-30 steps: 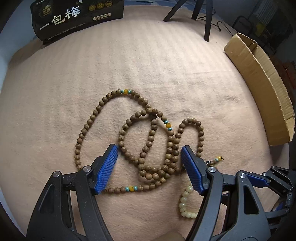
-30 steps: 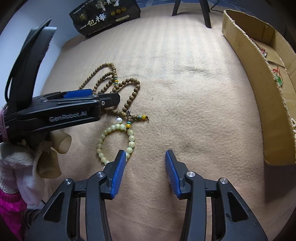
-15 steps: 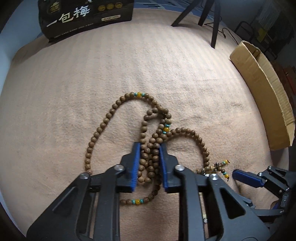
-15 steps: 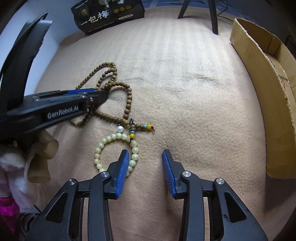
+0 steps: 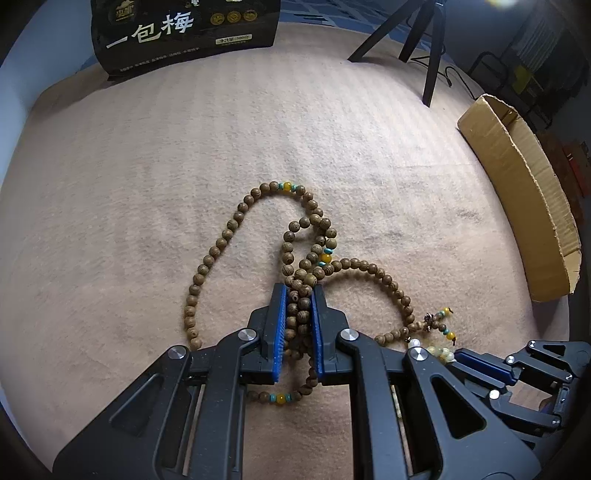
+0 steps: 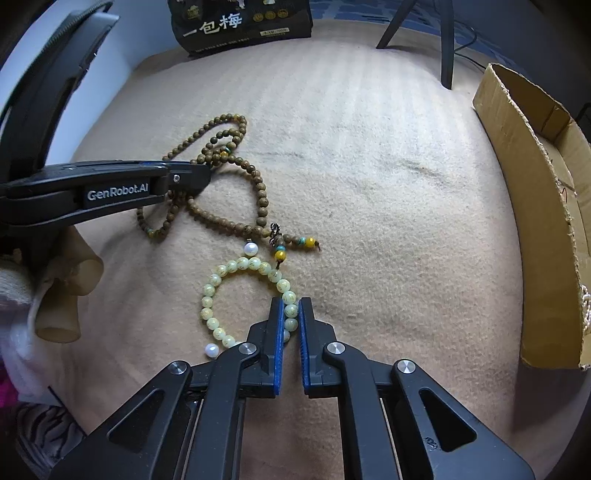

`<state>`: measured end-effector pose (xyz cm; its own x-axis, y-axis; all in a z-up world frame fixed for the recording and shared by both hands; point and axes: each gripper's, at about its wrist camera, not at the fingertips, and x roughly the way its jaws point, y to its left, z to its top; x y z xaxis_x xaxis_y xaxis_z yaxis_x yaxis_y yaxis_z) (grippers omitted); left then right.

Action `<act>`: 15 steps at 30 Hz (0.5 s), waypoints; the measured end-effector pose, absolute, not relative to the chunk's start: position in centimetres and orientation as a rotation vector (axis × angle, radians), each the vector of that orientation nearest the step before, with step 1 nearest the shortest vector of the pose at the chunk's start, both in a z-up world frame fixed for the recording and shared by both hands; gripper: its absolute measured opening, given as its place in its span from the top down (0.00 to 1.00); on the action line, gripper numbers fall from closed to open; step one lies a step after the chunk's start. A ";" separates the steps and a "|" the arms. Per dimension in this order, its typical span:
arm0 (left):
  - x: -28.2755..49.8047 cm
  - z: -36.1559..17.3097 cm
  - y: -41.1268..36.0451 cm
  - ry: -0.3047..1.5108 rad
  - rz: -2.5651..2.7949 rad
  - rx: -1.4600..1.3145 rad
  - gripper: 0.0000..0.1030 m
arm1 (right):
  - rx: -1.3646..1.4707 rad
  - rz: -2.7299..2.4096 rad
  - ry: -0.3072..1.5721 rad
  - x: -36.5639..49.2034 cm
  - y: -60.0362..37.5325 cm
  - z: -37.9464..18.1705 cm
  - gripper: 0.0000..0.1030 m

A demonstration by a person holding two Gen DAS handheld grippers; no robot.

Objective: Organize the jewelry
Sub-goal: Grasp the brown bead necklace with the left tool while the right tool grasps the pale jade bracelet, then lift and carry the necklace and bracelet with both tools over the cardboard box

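Observation:
A long brown wooden bead necklace (image 5: 236,221) with yellow and turquoise accent beads lies in loops on the beige blanket. My left gripper (image 5: 298,295) is shut on a bundle of its strands. The necklace also shows in the right wrist view (image 6: 258,199), with the left gripper (image 6: 199,177) clamped on it from the left. A pale green bead bracelet (image 6: 240,264) with white pearls lies in front of the necklace tassel. My right gripper (image 6: 291,306) is shut on the bracelet's right side. The right gripper shows at the lower right in the left wrist view (image 5: 480,360).
An open cardboard box (image 6: 532,206) stands along the right edge of the blanket; it also shows in the left wrist view (image 5: 517,192). A black snack bag (image 5: 184,33) stands at the back. Black tripod legs (image 5: 428,48) stand at the back right.
Both grippers closed: the left one on the wooden necklace strands, gathering the loops together, the right one moved left and shut on the green bracelet.

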<state>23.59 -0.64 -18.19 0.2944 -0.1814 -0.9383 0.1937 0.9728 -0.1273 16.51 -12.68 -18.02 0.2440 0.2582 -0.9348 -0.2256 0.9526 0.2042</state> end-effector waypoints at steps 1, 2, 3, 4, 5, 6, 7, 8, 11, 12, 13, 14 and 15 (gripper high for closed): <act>23.5 -18.0 -0.5 1.243 -0.251 0.005 0.89 | 0.029 0.332 1.277 16.5 -12.9 -17.8 0.94; 23.5 -17.8 -0.5 1.237 -0.250 0.001 0.89 | 0.030 0.332 1.271 16.1 -13.8 -17.5 0.94; 23.5 -17.5 -0.3 1.229 -0.249 -0.009 0.89 | 0.036 0.330 1.265 16.1 -14.0 -17.2 0.94; 23.5 -17.2 0.0 1.223 -0.247 -0.023 0.89 | 0.044 0.327 1.258 16.0 -14.3 -17.0 0.94; 23.5 -16.9 0.3 1.217 -0.246 -0.034 0.89 | 0.049 0.325 1.251 15.9 -14.8 -16.7 0.94; 23.5 -16.6 0.6 1.211 -0.246 -0.048 0.89 | 0.053 0.320 1.242 15.8 -15.4 -16.4 0.94; 23.5 -16.2 0.8 1.203 -0.248 -0.061 0.89 | 0.056 0.315 1.233 15.8 -15.9 -16.1 0.94; 23.4 -15.9 1.0 1.197 -0.250 -0.070 0.89 | 0.060 0.311 1.223 15.8 -16.2 -15.7 0.94; 23.3 -14.5 1.4 1.173 -0.268 -0.114 0.90 | 0.078 0.306 1.194 15.4 -17.3 -14.7 0.94; 23.3 -13.9 1.4 1.162 -0.276 -0.131 0.90 | 0.083 0.304 1.184 15.3 -17.6 -14.3 0.94; 23.2 -13.3 1.5 1.151 -0.286 -0.148 0.90 | 0.088 0.302 1.174 15.2 -17.8 -13.9 0.94; 23.1 -12.7 1.5 1.142 -0.296 -0.162 0.90 | 0.091 0.301 1.166 15.1 -18.1 -13.6 0.94; 23.0 -12.0 1.4 1.129 -0.309 -0.173 0.90 | 0.094 0.297 1.156 15.0 -18.3 -13.3 0.94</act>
<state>22.96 1.43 -11.99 0.3915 -0.3285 -0.8595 0.1547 0.9443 -0.2904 15.05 -18.31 -13.29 0.3688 0.2792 -0.8866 -0.1834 0.9569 0.2251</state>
